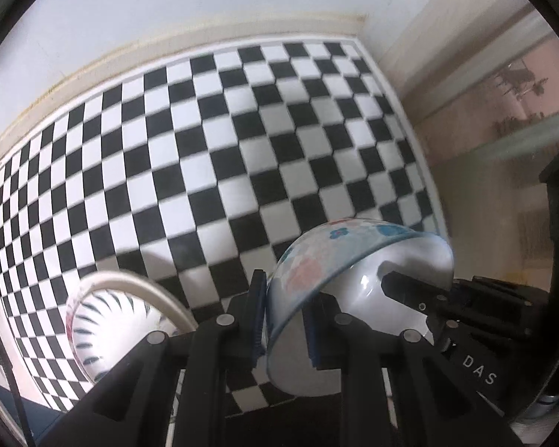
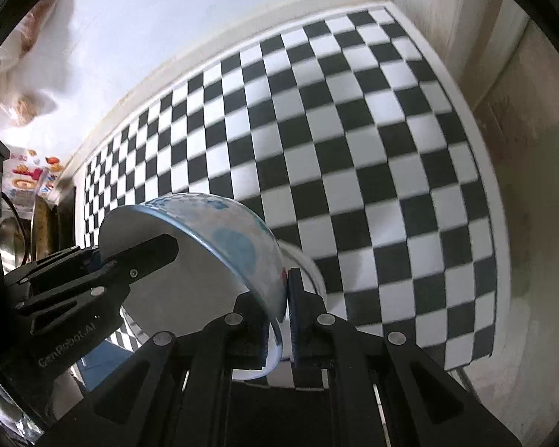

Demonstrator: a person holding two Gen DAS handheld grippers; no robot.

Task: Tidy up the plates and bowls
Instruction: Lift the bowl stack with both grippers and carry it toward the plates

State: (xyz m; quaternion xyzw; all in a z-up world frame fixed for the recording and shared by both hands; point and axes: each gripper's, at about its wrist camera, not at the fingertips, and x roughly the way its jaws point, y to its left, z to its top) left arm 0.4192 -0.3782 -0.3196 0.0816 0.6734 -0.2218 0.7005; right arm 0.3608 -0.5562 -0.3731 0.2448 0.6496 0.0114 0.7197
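Both grippers, left (image 1: 285, 320) and right (image 2: 278, 320), clamp opposite rims of the floral bowl (image 1: 309, 260).

— What does the right gripper (image 2: 284, 316) hold?
— A floral bowl (image 2: 220, 234), tilted, its rim pinched between the closed jaws.
— And the other side?
— The left gripper (image 2: 156, 249) clamps the opposite rim, one finger inside.
— Below?
— A checkered mat (image 2: 372, 149) on the counter (image 2: 533, 260), blurred.
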